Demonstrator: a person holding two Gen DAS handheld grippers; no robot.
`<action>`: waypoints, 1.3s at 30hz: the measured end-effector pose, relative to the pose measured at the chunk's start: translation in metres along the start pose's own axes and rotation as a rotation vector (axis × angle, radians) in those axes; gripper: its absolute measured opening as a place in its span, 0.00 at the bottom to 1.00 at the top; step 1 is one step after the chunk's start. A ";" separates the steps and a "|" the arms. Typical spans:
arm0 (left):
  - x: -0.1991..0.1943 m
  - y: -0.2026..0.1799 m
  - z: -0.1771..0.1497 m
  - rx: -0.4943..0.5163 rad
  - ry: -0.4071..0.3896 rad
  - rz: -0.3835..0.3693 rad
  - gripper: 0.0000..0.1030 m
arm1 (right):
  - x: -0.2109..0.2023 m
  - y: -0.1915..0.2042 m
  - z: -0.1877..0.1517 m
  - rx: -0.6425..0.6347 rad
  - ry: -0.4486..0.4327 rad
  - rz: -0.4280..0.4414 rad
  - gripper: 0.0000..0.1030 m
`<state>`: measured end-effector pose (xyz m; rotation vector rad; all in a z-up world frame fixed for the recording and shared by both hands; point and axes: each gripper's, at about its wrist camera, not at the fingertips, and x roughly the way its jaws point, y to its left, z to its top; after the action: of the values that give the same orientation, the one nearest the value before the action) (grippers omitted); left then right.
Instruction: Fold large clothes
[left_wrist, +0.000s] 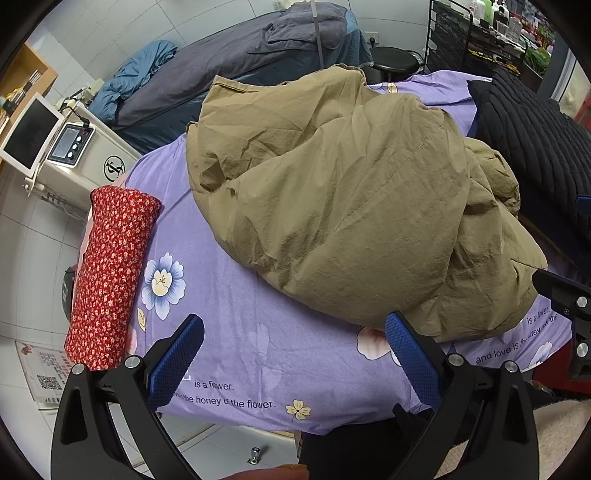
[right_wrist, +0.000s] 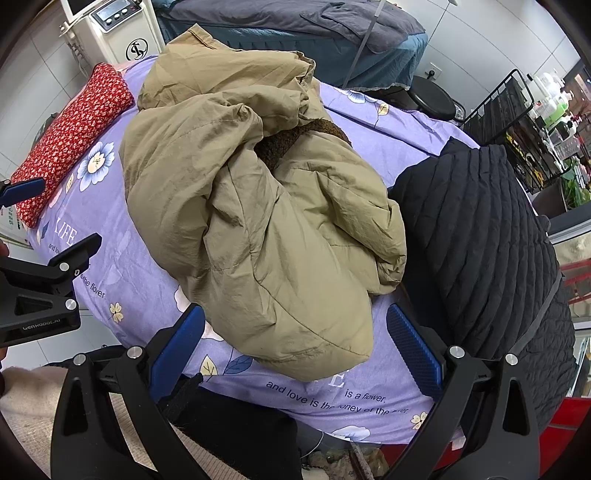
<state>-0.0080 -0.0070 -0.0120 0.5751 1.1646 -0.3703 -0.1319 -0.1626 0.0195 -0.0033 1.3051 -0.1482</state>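
Two grippers face one crumpled olive-khaki padded jacket (left_wrist: 343, 199) heaped on a lilac floral bedsheet (left_wrist: 236, 314).

Left wrist view: the left gripper (left_wrist: 293, 363) has its blue-padded fingers (left_wrist: 177, 360) spread wide and holds nothing; only sheet lies between them. The jacket sits from 12 to 2 o'clock of the fingers, its near hem just beside the right-hand pad. Its long axis runs from about 11 o'clock, far, to 4 o'clock, near. A red floral cylindrical bolster (left_wrist: 110, 273) lies at 10 o'clock, well apart from the jacket. The right gripper's black frame shows at 3 o'clock.

Right wrist view: the right gripper (right_wrist: 295, 349) is likewise wide open and empty. The jacket's near rounded end lies directly at 12 o'clock, reaching down between the pads without visibly touching them; a dark brown fleece collar (right_wrist: 295, 142) shows in the heap's middle. A black quilted garment (right_wrist: 487, 236) lies at 2 o'clock, touching the jacket's right edge. The left gripper's frame sits at 9 o'clock.

Judgement: the right gripper is nearer and better aligned for the first grasp. Both are pitched downward over the bed's near edge.
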 end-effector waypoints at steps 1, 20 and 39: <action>0.001 0.000 0.001 0.001 0.003 -0.004 0.94 | 0.000 -0.001 -0.001 0.004 0.000 0.000 0.94; -0.015 -0.063 0.144 0.233 -0.179 -0.175 0.94 | 0.019 -0.089 -0.030 0.336 -0.042 -0.051 0.94; 0.086 0.023 0.024 0.106 0.147 -0.199 0.51 | 0.042 -0.089 -0.033 0.407 -0.013 -0.005 0.94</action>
<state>0.0541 -0.0015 -0.0806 0.5881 1.3545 -0.5702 -0.1628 -0.2533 -0.0223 0.3381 1.2432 -0.4149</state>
